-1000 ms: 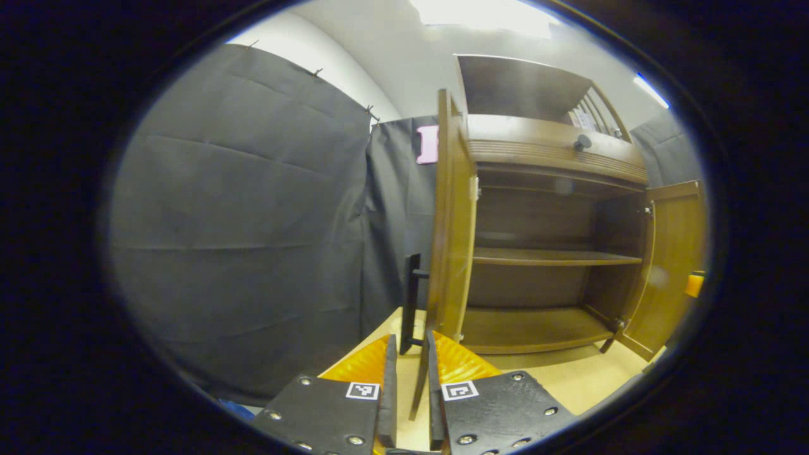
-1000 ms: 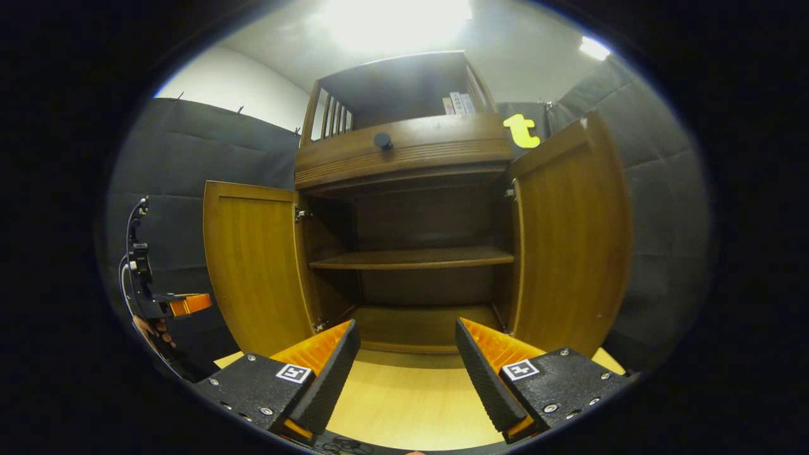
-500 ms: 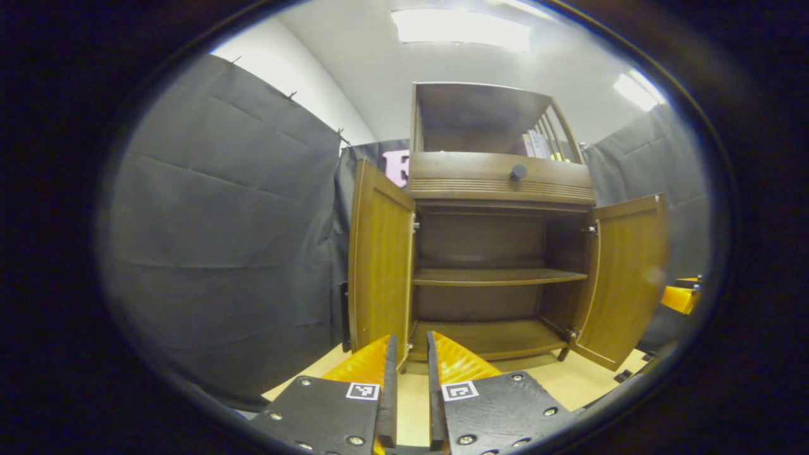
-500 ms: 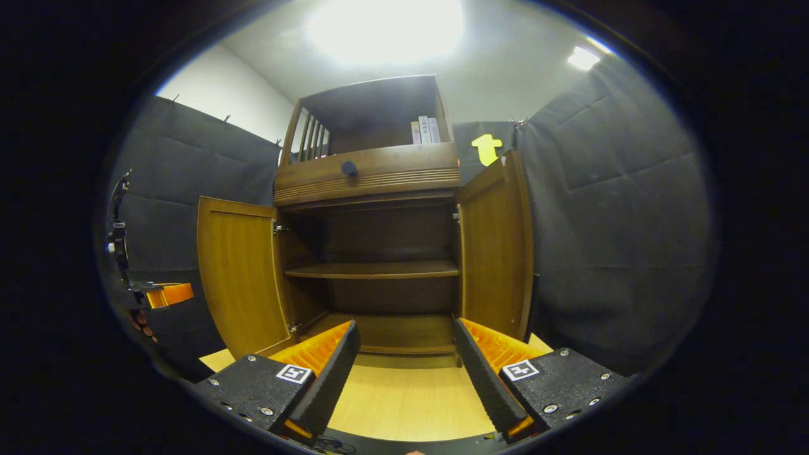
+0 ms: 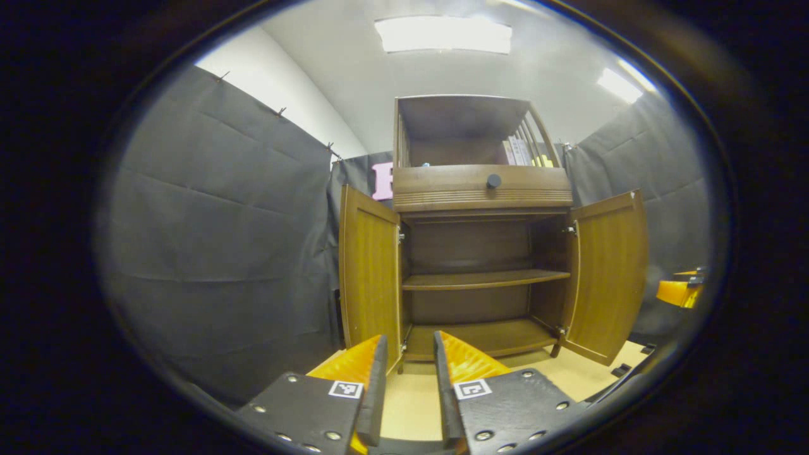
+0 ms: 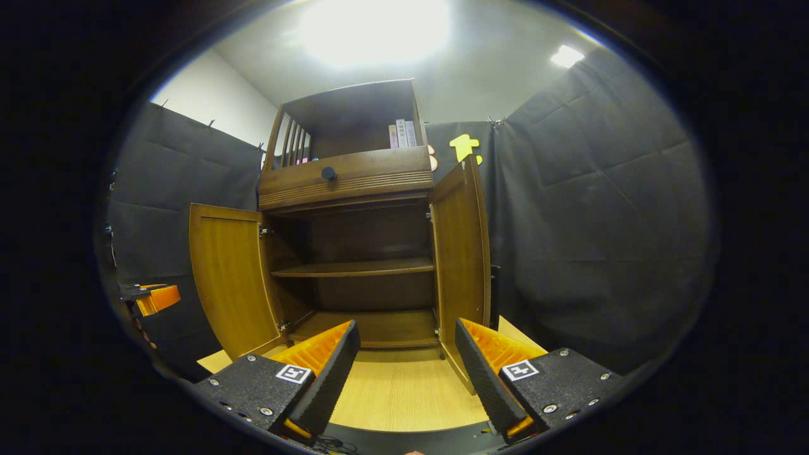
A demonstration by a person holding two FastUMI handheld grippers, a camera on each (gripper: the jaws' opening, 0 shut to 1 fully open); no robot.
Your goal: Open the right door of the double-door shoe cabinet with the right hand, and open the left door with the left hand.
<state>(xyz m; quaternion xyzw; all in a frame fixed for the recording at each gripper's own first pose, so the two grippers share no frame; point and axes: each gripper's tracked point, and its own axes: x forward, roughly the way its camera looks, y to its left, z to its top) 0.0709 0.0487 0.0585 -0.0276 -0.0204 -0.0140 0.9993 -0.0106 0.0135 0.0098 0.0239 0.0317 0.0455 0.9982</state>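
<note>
The brown wooden shoe cabinet (image 5: 483, 189) stands ahead with both doors swung open. In the left gripper view its left door (image 5: 370, 278) and right door (image 5: 607, 272) flank bare inner shelves (image 5: 483, 279). My left gripper (image 5: 407, 385) hangs low in front of the left door, open by a narrow gap, with nothing between its fingers. In the right gripper view the left door (image 6: 231, 278) and right door (image 6: 461, 253) stand out wide. My right gripper (image 6: 407, 354) is wide open and empty, just short of the right door's lower edge.
A drawer with a black knob (image 5: 493, 181) sits above the doors, under an open top shelf with books (image 5: 518, 151). Black cloth walls close in on both sides. The floor (image 6: 398, 398) is pale wood. The right gripper (image 5: 679, 292) and left gripper (image 6: 155, 297) show in each other's views.
Both grippers have drawn back from the cabinet. The left view has swung from the left door's edge to face the cabinet, and its fingers have parted slightly. The doors stay open.
</note>
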